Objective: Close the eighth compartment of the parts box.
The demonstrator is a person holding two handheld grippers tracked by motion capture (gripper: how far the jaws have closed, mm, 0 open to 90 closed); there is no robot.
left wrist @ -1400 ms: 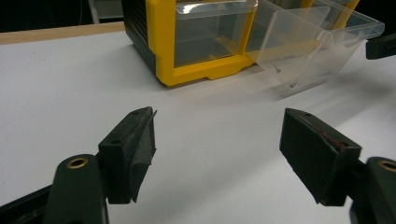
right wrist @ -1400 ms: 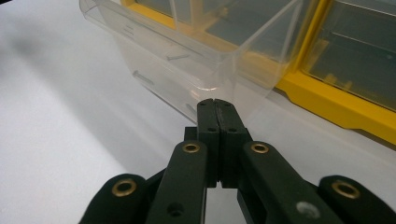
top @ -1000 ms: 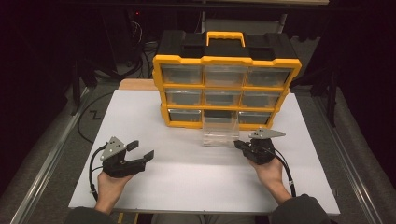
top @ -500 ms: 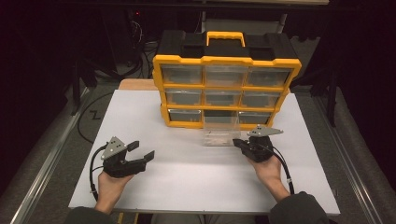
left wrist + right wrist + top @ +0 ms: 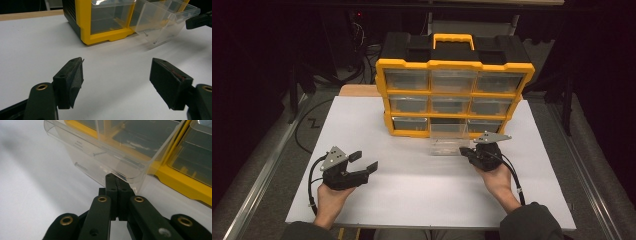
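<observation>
We find the right gripper [image 5: 468,151] with its jaws pressed together on the front lip of a clear plastic drawer [image 5: 448,140]; in the right gripper view the pads [image 5: 117,185] meet at the drawer's near corner [image 5: 130,176]. The drawer stands pulled out from the bottom middle slot of the yellow-and-black plastic organiser cabinet [image 5: 454,90] and rests on the white tabletop [image 5: 422,185]. Thin metal screws [image 5: 98,153] lie inside it. We note the left gripper [image 5: 363,161] well apart, down at the table's left, its jaws spread wide with nothing between them [image 5: 117,75].
</observation>
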